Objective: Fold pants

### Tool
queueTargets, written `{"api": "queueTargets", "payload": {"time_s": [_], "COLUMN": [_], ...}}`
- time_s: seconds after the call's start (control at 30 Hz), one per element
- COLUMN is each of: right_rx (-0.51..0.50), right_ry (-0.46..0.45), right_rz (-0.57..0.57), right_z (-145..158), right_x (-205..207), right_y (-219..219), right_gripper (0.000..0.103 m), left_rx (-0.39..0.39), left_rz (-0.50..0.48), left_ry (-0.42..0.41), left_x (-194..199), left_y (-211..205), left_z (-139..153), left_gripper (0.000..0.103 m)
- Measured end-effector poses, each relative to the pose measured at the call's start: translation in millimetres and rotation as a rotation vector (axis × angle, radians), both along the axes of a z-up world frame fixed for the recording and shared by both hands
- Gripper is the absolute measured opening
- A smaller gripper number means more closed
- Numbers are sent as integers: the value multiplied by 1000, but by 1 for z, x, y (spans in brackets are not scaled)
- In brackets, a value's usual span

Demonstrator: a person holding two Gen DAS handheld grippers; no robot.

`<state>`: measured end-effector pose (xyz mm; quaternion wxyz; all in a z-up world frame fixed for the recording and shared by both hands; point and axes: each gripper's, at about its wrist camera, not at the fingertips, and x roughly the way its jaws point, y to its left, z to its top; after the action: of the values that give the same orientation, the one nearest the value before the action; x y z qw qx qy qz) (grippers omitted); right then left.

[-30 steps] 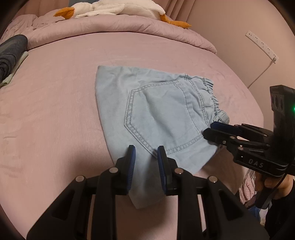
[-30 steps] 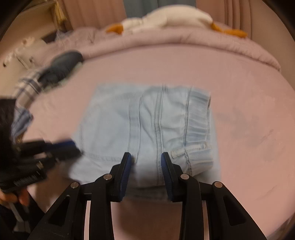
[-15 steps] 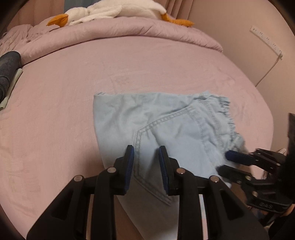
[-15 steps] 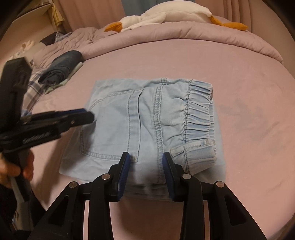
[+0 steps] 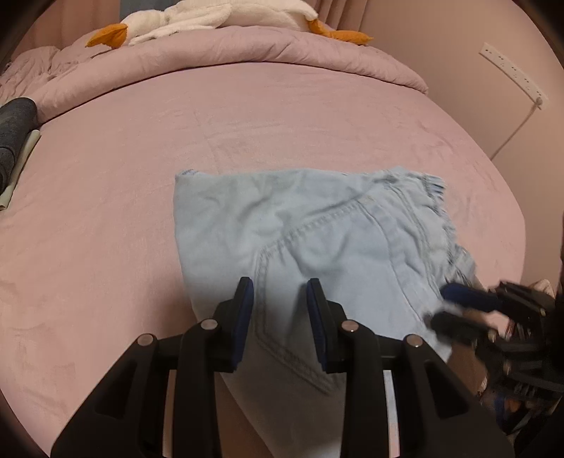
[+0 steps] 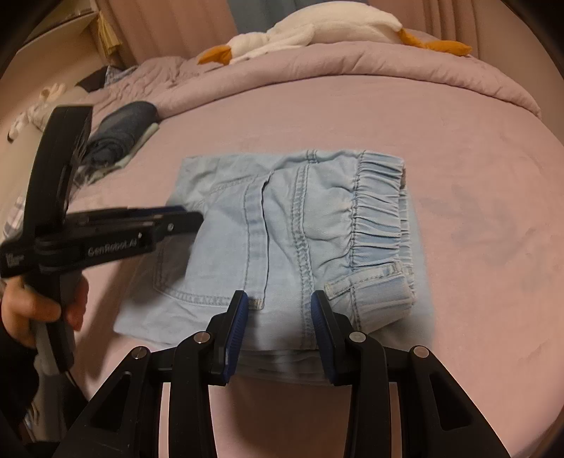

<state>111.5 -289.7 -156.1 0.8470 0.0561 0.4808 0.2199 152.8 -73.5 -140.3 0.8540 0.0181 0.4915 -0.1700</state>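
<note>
Light blue denim pants (image 6: 289,243) lie folded into a compact rectangle on the pink bed, back pocket up, elastic waistband to the right. They also show in the left wrist view (image 5: 317,253). My left gripper (image 5: 278,296) is open and hovers over the near left part of the pants; it also shows in the right wrist view (image 6: 190,220). My right gripper (image 6: 278,303) is open above the near edge of the pants, holding nothing. It shows blurred in the left wrist view (image 5: 444,306) at the waistband corner.
A pink duvet (image 6: 352,67) and a white plush goose (image 6: 310,31) lie at the head of the bed. Folded dark clothes (image 6: 120,137) sit at the left side. A power strip (image 5: 511,74) hangs on the right wall.
The left gripper moved forward over the pants. The right gripper stayed over the near edge. The pants have not changed shape.
</note>
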Motion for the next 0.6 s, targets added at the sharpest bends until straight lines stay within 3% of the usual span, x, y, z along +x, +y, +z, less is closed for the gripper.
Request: {"api": "queueTargets", "payload": {"time_s": [0.23, 0.43, 0.6], "right_rx": [56, -27, -31], "right_ry": [-37, -6, 3], "right_rz": [-70, -54, -38], "right_z": [9, -2, -2], "right_x": [-1, -1, -2], "right_y": [-13, -3, -2], "right_gripper": [37, 37, 41], "left_rx": [-44, -41, -51], "left_rz": [-28, -44, -44], "left_ry": [5, 17, 18], "left_x": [-41, -68, -76], "left_y": [2, -4, -5], "left_z": [2, -6, -5], "left_gripper": [30, 31, 31]}}
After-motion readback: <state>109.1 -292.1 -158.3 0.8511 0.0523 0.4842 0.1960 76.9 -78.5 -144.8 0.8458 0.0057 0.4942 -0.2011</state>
